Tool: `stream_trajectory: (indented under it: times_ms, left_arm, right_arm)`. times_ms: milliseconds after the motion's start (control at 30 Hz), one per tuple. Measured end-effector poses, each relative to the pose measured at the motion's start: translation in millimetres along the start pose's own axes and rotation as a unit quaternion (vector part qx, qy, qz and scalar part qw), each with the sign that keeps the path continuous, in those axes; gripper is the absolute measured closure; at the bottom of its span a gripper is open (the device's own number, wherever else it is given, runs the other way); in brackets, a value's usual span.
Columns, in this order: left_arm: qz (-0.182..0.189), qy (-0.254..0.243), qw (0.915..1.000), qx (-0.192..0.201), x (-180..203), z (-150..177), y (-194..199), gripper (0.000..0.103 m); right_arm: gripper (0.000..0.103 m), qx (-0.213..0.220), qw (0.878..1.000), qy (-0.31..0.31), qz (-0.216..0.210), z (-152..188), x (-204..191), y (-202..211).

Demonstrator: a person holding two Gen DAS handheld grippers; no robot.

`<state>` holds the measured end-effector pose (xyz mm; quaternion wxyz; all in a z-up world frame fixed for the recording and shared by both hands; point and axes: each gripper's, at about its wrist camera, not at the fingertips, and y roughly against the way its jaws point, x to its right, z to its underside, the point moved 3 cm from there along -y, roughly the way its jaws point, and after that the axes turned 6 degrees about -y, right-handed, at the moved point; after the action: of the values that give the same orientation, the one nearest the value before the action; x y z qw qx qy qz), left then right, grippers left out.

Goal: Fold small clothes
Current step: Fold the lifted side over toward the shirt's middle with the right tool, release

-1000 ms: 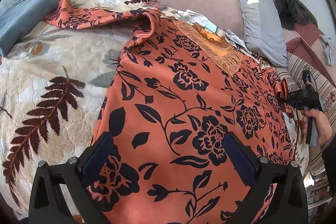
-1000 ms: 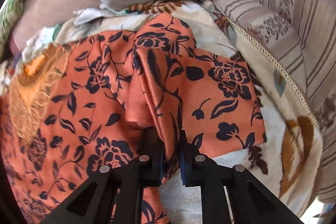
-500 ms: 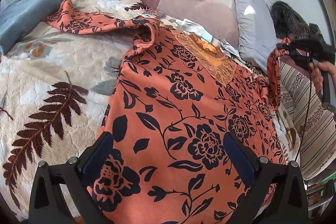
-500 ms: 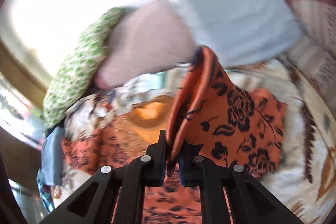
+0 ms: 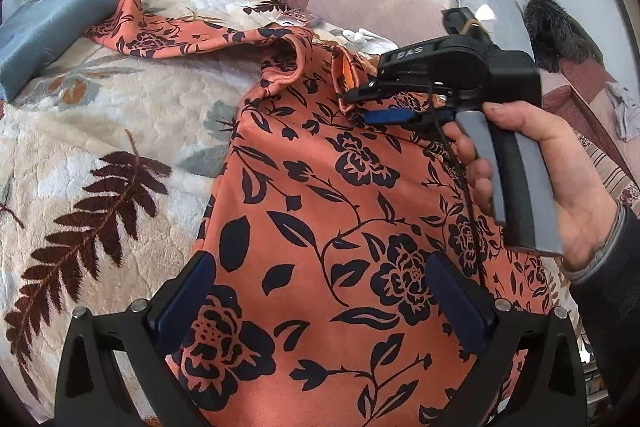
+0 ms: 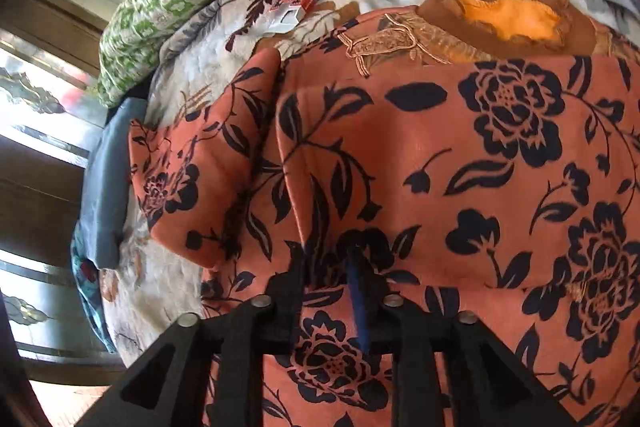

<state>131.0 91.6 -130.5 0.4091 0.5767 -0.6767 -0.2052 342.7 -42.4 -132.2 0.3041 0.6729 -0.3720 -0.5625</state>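
Sleeve (image 6: 460, 155) now folded across shirt (image 5: 320, 227).
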Motion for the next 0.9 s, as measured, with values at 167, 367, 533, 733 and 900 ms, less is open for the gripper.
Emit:
stream_trajectory:
  times_ms: [167,367,533,733,900]
  left_arm:
    - [-0.007,-0.014,0.9999,-0.005,6,3,-5,0.000]
    - [-0.017,-0.027,0.9994,-0.015,13,7,-13,0.000]
    - [-0.037,-0.038,0.9985,-0.013,16,9,-18,0.000]
    - [-0.059,-0.054,0.9966,-0.023,18,12,-26,0.000]
    - [-0.053,-0.055,0.9968,-0.023,21,11,-28,0.000]
  right_arm:
    - [0.019,0.090,0.993,-0.052,-0.063,16,60,85]
    - [0.020,0.186,0.926,-0.309,-0.111,27,244,165]
    - [0.023,0.206,0.902,-0.354,-0.136,17,308,178]
    - [0.097,0.231,0.901,-0.360,-0.069,3,334,181]
    - [0.095,0.234,0.904,-0.355,-0.029,9,348,183]
